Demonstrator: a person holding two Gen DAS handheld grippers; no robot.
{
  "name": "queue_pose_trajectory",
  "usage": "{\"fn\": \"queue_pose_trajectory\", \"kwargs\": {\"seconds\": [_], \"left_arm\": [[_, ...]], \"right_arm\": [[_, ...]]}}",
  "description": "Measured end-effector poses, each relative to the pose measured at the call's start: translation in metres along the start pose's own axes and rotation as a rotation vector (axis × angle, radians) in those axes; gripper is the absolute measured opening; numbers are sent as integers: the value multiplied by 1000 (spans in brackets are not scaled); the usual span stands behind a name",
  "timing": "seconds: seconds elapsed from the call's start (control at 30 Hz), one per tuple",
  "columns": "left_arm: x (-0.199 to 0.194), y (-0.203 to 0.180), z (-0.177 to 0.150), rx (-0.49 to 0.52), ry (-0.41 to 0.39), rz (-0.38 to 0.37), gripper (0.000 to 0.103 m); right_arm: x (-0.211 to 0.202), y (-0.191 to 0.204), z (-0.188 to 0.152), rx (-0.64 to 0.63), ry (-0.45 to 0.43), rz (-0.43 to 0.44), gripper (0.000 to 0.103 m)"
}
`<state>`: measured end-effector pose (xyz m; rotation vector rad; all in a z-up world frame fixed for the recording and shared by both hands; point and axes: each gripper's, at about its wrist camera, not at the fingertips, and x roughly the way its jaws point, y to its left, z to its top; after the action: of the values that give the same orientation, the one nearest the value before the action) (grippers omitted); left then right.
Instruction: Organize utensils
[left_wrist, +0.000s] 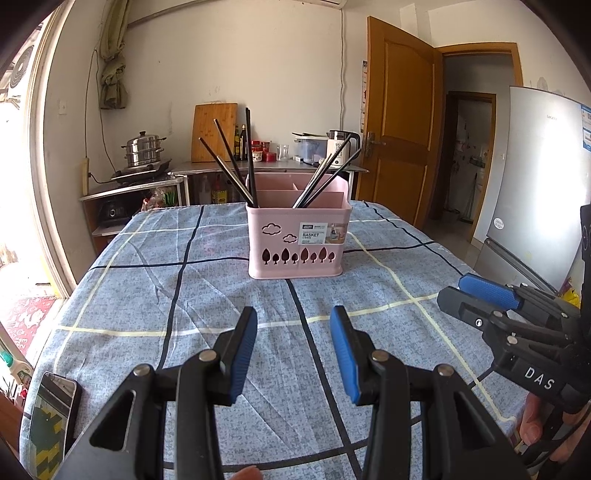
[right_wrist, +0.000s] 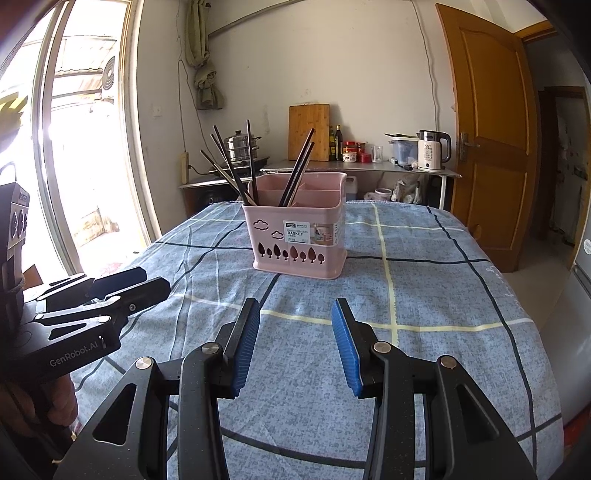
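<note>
Basket (left_wrist: 295, 236) sits mid-table, straight ahead of both claws, left (left_wrist: 293, 354) and right (right_wrist: 295, 347), each open, empty; chopsticks (left_wrist: 236, 166) lean upright.

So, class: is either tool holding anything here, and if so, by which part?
Nothing is held. The left tool and right tool both stand open and empty above the tablecloth; the chopsticks sit in the pink basket.

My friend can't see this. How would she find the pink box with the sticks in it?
Look at the table with the blue checked cloth. Near its middle stands the pink box, alone on the cloth, with dark chopsticks leaning out of its top. It has tree shapes cut along the bottom, two clouds above them, and a label reading BASKET.
</note>
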<state>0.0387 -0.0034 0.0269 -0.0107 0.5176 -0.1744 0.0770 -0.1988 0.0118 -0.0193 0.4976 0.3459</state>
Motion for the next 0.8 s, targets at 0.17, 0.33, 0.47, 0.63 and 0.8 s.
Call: {"fn": "queue_pose_trajectory", "kwargs": {"seconds": [0.17,0.33,0.47,0.63,0.8], "left_arm": [[-1,1,0,-5,-4,2,43],[0,0,1,-3,-5,8,43],[0,-1,0,1,-4,10,43],[0,-2,0,2,-5,11,43],[-1,-3,1,3,-7,11,43]], "right_arm": [[1,1,1,-4,2,2,42],[2,2,0,-5,4,2,42],[3,2,1,-6,5,3,42],[4,2,1,-5,5,2,42],[4,2,0,-5,6,1,42]]}}
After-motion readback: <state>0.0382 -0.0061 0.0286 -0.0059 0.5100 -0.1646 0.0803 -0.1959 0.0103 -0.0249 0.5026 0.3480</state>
